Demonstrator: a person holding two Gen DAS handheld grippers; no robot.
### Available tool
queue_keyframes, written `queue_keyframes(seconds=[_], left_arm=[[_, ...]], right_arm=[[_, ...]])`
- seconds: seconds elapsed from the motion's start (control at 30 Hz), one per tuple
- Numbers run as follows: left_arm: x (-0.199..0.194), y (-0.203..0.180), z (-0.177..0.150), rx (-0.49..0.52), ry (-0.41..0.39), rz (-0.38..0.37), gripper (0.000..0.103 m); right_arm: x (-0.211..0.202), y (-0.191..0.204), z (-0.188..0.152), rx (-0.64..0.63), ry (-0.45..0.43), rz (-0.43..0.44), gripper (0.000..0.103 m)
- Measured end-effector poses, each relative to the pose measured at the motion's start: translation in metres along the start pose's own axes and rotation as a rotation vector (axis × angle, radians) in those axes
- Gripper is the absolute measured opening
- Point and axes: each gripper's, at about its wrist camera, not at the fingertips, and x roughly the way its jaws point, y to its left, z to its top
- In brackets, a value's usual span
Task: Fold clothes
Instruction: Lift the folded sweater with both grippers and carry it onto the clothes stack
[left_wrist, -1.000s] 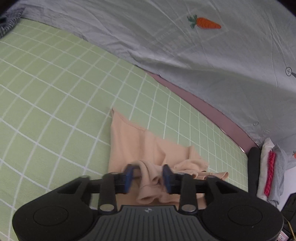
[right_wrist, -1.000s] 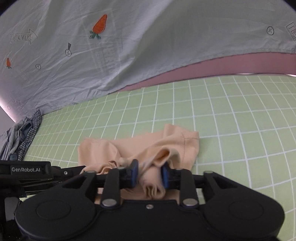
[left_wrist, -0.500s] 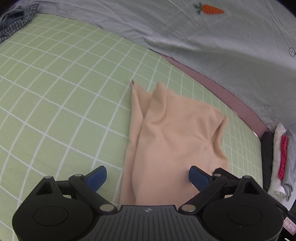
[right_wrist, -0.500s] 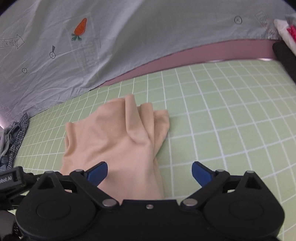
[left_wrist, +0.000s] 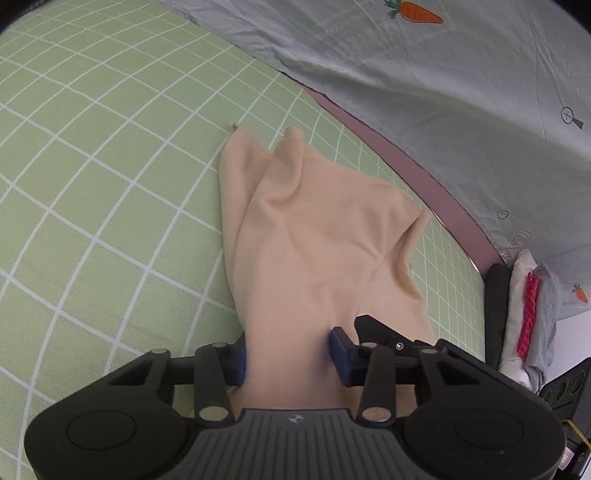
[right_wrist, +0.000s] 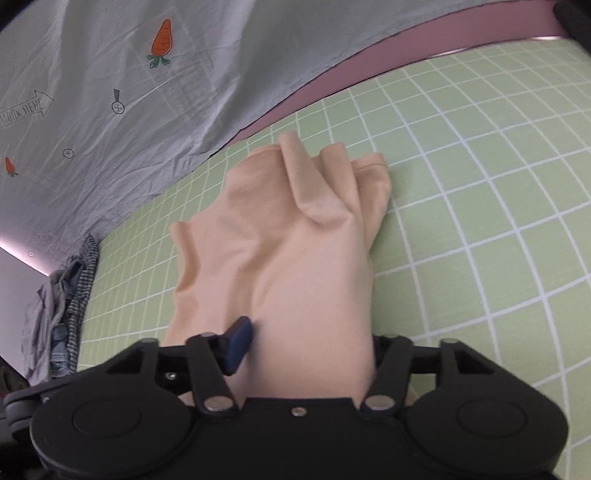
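A peach garment (left_wrist: 314, 240) lies rumpled on the green checked sheet (left_wrist: 92, 184); it also shows in the right wrist view (right_wrist: 295, 251). My left gripper (left_wrist: 290, 356) straddles the garment's near edge, its jaws partly closed with cloth bunched between the blue pads (left_wrist: 341, 356). My right gripper (right_wrist: 306, 345) does the same at the garment's other near end; its left pad (right_wrist: 236, 343) presses the cloth and the right pad is hidden under fabric. Whether either grip is tight cannot be told.
A grey carrot-print cover (left_wrist: 461, 74) hangs behind the bed above a mauve edge (left_wrist: 424, 177). Folded clothes (left_wrist: 532, 314) are stacked at the far right in the left view. A heap of striped and denim clothes (right_wrist: 62, 310) lies at the left in the right view.
One second ago both grippers were shut on bunched cloth. Half a second ago both were wide open over the spread garment. Now both jaws have narrowed around its near edge.
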Motion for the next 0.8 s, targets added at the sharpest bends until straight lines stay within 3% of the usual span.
queue_keyframes(seconds=[0.07, 0.2, 0.47, 0.8], left_arm=[[-0.006, -0.007, -0.002, 0.031, -0.002, -0.006, 0.031], [-0.024, -0.019, -0.013, 0.058, -0.007, -0.037, 0.029], [-0.050, -0.073, -0.054, 0.188, 0.057, -0.126, 0.028], [-0.038, -0.189, -0.119, 0.404, 0.133, -0.242, 0.027]], right_arm=[[-0.005, 0.003, -0.001, -0.029, 0.002, 0.018, 0.035], [-0.031, 0.005, -0.007, -0.055, -0.039, 0.004, 0.029], [-0.110, -0.025, -0.039, 0.066, -0.139, -0.031, 0.029], [-0.218, -0.116, -0.075, 0.239, -0.299, -0.108, 0.029]])
